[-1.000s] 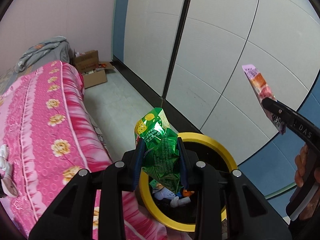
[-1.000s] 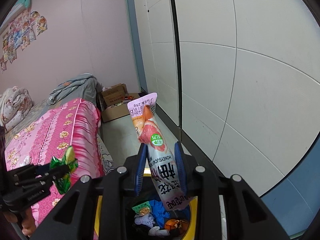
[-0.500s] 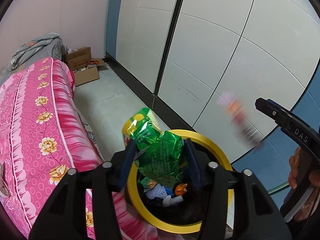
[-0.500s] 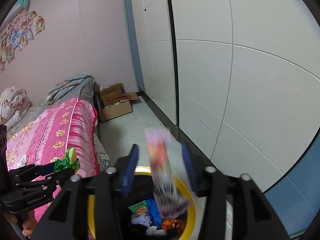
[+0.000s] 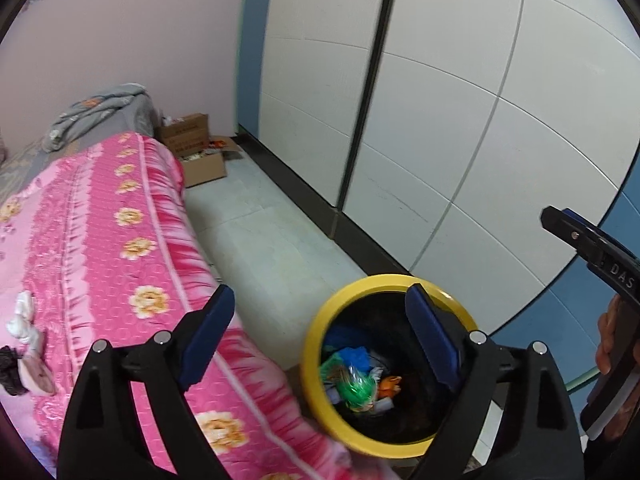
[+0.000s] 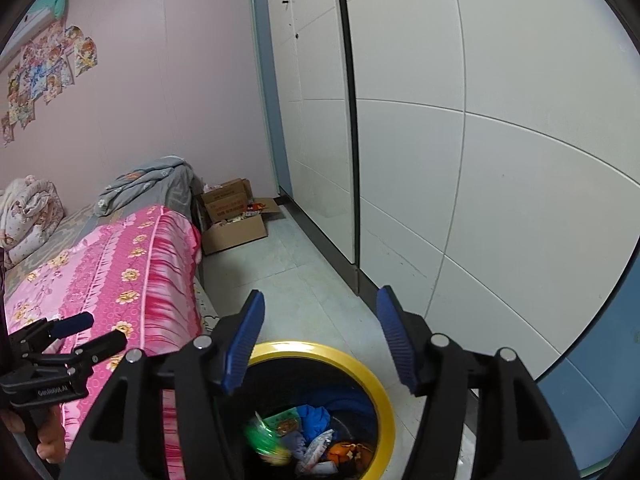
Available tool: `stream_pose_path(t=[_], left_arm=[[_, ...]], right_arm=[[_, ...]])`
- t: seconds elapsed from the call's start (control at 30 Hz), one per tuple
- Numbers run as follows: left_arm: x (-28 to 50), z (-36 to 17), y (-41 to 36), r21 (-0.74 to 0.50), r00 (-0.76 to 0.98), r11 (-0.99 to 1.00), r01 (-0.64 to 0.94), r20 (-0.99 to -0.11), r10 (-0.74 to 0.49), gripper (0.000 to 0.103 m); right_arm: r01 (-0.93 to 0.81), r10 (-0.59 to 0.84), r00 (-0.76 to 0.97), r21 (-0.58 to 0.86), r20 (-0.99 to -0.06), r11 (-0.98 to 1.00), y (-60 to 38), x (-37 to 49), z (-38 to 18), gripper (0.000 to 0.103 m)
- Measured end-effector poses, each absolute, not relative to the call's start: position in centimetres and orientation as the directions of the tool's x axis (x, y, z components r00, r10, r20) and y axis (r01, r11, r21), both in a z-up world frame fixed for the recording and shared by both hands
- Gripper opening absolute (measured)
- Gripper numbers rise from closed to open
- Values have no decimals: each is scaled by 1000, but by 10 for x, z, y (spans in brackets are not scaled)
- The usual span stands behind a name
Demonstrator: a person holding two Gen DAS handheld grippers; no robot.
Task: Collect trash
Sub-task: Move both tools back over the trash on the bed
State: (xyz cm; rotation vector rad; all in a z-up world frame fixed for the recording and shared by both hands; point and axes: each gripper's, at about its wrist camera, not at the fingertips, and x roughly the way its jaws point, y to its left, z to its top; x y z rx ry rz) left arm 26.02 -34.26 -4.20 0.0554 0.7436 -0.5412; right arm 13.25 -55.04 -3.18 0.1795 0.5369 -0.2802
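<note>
A black trash bin with a yellow rim [image 5: 320, 328] [image 6: 380, 384] stands on the floor beside the bed. The green snack bag [image 5: 354, 388] [image 6: 262, 438] lies inside it among other trash, blurred in the right wrist view. My left gripper [image 5: 320, 336] is open and empty, above the bin's left side and the bed edge. My right gripper [image 6: 320, 344] is open and empty, above the bin. The right gripper also shows at the right edge of the left wrist view [image 5: 576, 236]. The left gripper shows open at the left of the right wrist view [image 6: 92, 332].
A bed with a pink flowered cover [image 5: 100, 260] [image 6: 120, 272] lies on the left. White wardrobe doors [image 5: 440, 120] [image 6: 480, 140] stand on the right. Open cardboard boxes [image 5: 196, 152] [image 6: 234, 220] sit on the tiled floor [image 5: 260, 232] by the far wall.
Both grippers have opened. The green bag and the pink wrapper have fallen from the jaws into the bin.
</note>
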Motion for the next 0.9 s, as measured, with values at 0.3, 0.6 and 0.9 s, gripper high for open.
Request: stream_pose_path(t=[0.3, 0.6, 0.9], left_arm=[[265, -30, -259, -66, 689, 923, 380, -646, -330, 85], [271, -22, -144, -3, 756, 974, 227, -630, -178, 85], [271, -39, -31, 26, 758, 996, 88, -650, -49, 86]], right_arm=[[213, -135, 853, 101, -504, 972, -505, 131, -14, 69], [10, 45, 867, 108, -496, 994, -426, 140, -1, 82], [-212, 259, 812, 149, -524, 966, -333, 145, -14, 85]])
